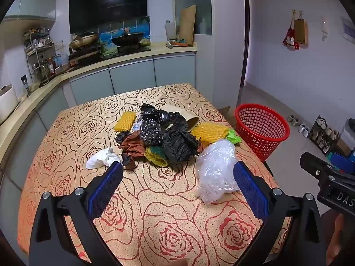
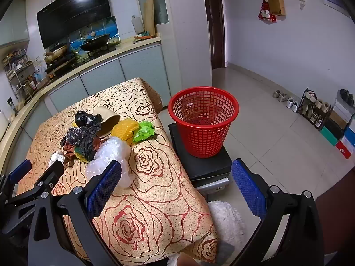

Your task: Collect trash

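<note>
table [image 1: 155, 199]: rose-print cloth, trash pile [image 1: 168, 137] | kitchen, red basket [image 2: 203, 122] beside | both grippers' fingers spread, empty

Only readable text: white letters "DAS", cut off by the frame edge, on the black body of the right gripper [image 1: 339, 168] in left wrist view.

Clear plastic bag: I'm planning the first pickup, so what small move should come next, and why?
Probably ease the left hand-held gripper forward and to the right over the clear plastic bag. Its jaws are open and empty, the bag is the nearest trash, and it lies on the table's side toward the red basket.
</note>
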Demonstrator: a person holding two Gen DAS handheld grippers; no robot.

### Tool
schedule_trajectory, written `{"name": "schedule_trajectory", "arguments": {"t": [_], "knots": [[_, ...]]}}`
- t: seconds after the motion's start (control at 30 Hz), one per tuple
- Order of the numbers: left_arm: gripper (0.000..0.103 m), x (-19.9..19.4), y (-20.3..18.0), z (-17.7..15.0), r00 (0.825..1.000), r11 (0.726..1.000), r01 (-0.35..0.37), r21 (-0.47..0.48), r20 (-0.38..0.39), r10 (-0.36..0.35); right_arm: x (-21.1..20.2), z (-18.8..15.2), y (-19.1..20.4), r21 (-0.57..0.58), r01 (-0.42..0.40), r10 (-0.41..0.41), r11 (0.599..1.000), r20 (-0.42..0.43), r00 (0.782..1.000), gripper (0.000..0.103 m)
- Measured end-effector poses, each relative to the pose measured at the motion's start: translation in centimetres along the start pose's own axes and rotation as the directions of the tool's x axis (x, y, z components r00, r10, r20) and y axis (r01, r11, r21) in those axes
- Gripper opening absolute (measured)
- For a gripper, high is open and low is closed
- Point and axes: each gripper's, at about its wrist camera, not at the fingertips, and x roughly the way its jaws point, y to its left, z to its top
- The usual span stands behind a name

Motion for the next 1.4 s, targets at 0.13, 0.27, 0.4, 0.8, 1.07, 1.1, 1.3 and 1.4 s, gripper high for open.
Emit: {"name": "schedule_trajectory", "arguments": {"t": [0.13, 0.27, 0.4, 0.8, 1.07, 1.1, 1.3, 1.4], "knots": [[0.096, -0.2, -0.1, 0.1, 1.0, 1.0, 0.009, 0.006, 0.007, -0.01, 0.0, 0.0, 0.0, 0.0, -0.002, 0.002, 1.0, 0.0, 1.0, 0.097], [0.096, 0.2, 0.3, 0.2, 1.0, 1.0, -0.003, -0.005, -0.003, 0.003, 0.0, 0.0, 0.0, -0.002, 0.002, -0.002, 1.0, 0.001, 1.0, 0.097], [0.096, 0.2, 0.3, 0.3, 1.0, 1.0, -0.004, -0.005, -0.001, 0.004, 0.1, 0.1, 0.1, -0.001, 0.002, -0.002, 1.0, -0.003, 1.0, 0.097], [0.096, -0.2, 0.2, 0.2, 1.0, 1.0, 0.001, -0.008, 0.01, 0.0, -0.1, -0.2, 0.4, -0.003, -0.002, 0.002, 1.0, 0.009, 1.0, 0.097], [0.096, -0.2, 0.5, 0.3, 1.0, 1.0, 0.002, -0.019, 0.01, -0.002, -0.8, 0.3, 0.5, -0.011, -0.011, 0.011, 1.0, 0.037, 0.999, 0.097], [0.096, -0.2, 0.6, 0.3, 1.0, 1.0, 0.0, -0.022, 0.009, 0.0, -0.9, 0.3, 0.5, -0.015, -0.005, 0.006, 1.0, 0.041, 0.999, 0.097], [0.096, -0.1, 0.9, 0.5, 1.0, 1.0, 0.003, -0.031, 0.01, -0.002, -0.9, 0.3, 0.6, -0.009, -0.003, 0.003, 1.0, 0.046, 0.999, 0.097], [0.096, -0.1, 1.0, 0.5, 1.0, 0.999, 0.007, -0.031, 0.012, -0.006, -0.9, 0.3, 0.6, -0.012, -0.002, 0.002, 1.0, 0.046, 0.999, 0.097]]}}
